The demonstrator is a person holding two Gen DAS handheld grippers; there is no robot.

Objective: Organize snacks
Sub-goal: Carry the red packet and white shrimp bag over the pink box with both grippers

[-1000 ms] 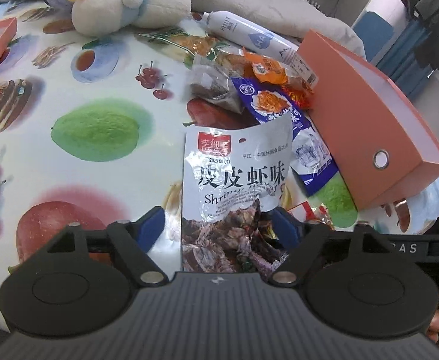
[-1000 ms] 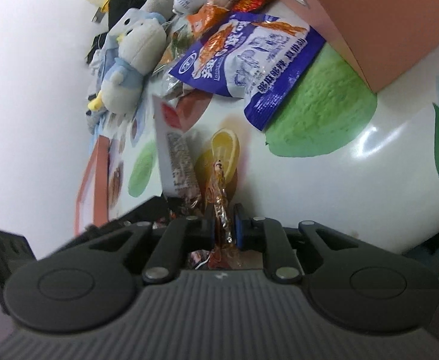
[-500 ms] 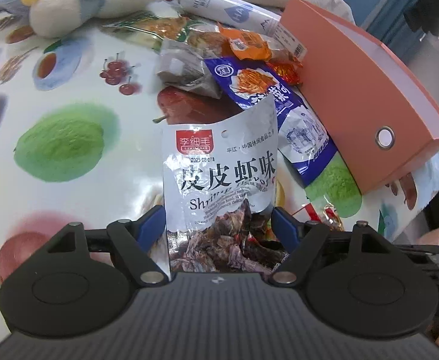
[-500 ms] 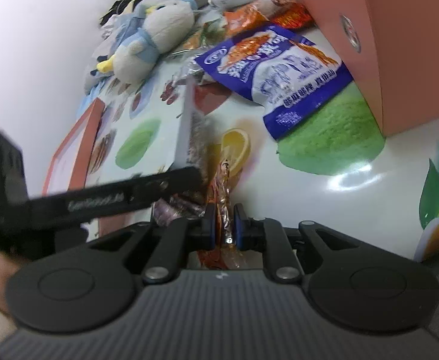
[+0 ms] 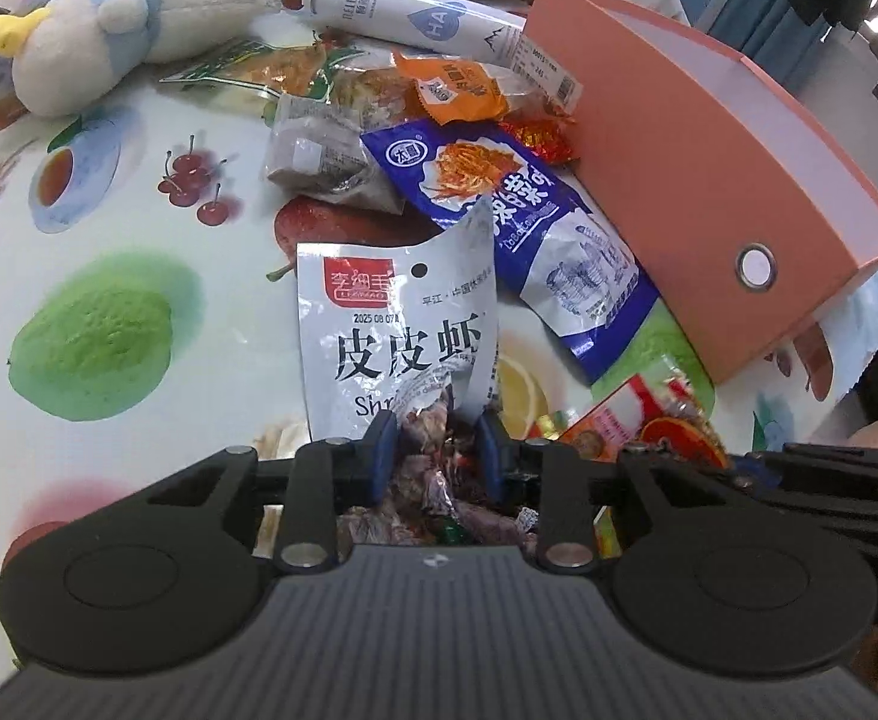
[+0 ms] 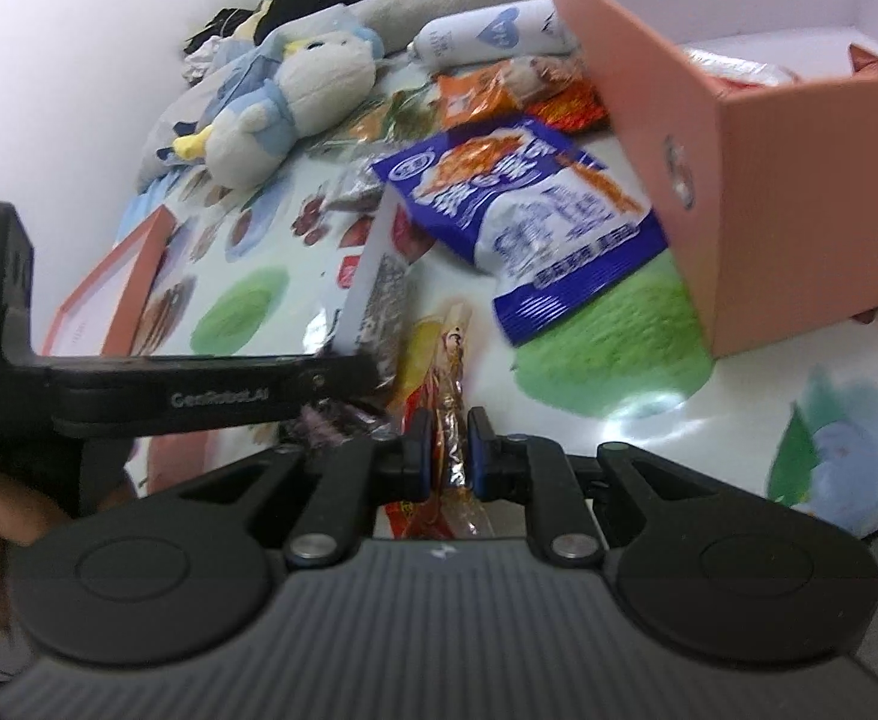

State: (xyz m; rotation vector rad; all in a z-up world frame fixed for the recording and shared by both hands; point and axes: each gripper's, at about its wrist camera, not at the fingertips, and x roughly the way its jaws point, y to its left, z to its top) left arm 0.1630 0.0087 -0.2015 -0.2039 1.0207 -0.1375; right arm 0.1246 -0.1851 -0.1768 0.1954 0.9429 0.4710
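My left gripper (image 5: pixel 435 450) points down at the table, and its jaws are closing on the lower part of a silver shrimp snack bag (image 5: pixel 390 324). The blue pads press the bag and it buckles between them. My right gripper (image 6: pixel 449 456) is shut on a red and orange snack packet (image 6: pixel 448 372), which also shows in the left wrist view (image 5: pixel 637 420). A blue and white snack bag (image 5: pixel 529 222) lies against the open orange box (image 6: pixel 769 210). Some packets lie inside the box.
Several more snack packets (image 5: pixel 457 90) and a white bottle (image 5: pixel 426 24) are piled at the back beside the box. A plush toy (image 5: pixel 126 18) lies at the back left. An orange lid (image 6: pixel 108 288) sits at the far left of the fruit-print tablecloth (image 5: pixel 90 330).
The left jaws went from wide apart to squeezing the silver bag, which crumpled. The right gripper rose and rolled with its packet, bringing the inside of the box into view.
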